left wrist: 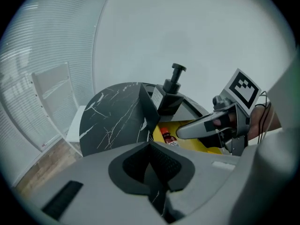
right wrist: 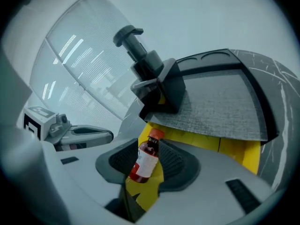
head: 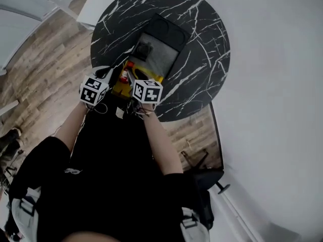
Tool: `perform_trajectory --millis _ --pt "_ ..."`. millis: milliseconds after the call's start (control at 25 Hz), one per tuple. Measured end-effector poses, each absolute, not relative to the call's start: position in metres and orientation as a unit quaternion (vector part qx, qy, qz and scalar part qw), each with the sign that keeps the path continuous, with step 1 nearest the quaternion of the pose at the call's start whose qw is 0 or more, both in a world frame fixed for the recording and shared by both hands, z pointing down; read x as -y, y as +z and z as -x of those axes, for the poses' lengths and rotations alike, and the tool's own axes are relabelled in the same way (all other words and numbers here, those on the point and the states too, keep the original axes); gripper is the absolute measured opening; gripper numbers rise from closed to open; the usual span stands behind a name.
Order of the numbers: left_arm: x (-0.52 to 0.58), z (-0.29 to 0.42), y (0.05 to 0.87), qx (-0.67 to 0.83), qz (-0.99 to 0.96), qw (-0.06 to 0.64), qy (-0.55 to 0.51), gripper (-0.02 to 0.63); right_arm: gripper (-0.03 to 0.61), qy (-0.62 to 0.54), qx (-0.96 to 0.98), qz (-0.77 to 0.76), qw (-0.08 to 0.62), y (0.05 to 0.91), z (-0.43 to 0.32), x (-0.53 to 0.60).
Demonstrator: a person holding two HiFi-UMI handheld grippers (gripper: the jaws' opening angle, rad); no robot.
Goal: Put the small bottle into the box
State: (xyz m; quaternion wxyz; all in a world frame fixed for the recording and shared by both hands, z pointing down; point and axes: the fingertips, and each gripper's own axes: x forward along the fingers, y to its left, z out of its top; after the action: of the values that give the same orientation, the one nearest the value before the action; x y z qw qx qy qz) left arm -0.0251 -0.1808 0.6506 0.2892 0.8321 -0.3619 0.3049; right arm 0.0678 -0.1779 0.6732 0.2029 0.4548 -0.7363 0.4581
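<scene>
The small bottle, red with an orange cap and a white label, stands tilted between the jaws of my right gripper over the yellow inside of the box. The pads stand a little off it, so the gripper is open. In the left gripper view the bottle shows low in the box, under the right gripper's finger. My left gripper is shut on nothing, just left of the box. In the head view both grippers, left and right, sit at the box's near end.
A black pump bottle stands on a black block at the box's far side, beside a grey felt panel that covers the box's far part. The box lies on a round black marble table. A white chair stands beyond the table.
</scene>
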Motion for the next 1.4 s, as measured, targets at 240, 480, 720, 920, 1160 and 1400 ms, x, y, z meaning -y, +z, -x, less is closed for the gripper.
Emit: perform_trajectory --millis 240,480,720,920,1160,1400 --pt "0.167 0.025 0.624 0.419 -0.819 0.268 0.285 0.0 0.025 0.411 0.779 -0.436 0.185 0.651 -0.082 0.163" --pt "0.132 -0.006 0.586 0.461 -0.815 0.245 0.252 0.0 -0.003 0.275 0.833 -0.45 0.168 0.589 -0.113 0.148" --pt "0.108 -0.041 0.528 0.497 -0.824 0.177 0.206 0.0 -0.005 0.184 0.857 -0.465 0.125 0.517 -0.144 0.124" --pt "0.093 -0.051 0.473 0.538 -0.815 0.145 0.16 0.0 -0.005 0.111 0.866 -0.48 0.083 0.455 -0.167 0.107" --pt "0.066 -0.068 0.409 0.558 -0.814 0.101 0.124 0.0 -0.005 0.031 0.875 -0.48 0.051 0.384 -0.19 0.084" --pt "0.043 -0.069 0.364 0.581 -0.807 0.045 0.092 0.0 -0.005 0.015 0.868 -0.496 -0.003 0.342 -0.194 0.061"
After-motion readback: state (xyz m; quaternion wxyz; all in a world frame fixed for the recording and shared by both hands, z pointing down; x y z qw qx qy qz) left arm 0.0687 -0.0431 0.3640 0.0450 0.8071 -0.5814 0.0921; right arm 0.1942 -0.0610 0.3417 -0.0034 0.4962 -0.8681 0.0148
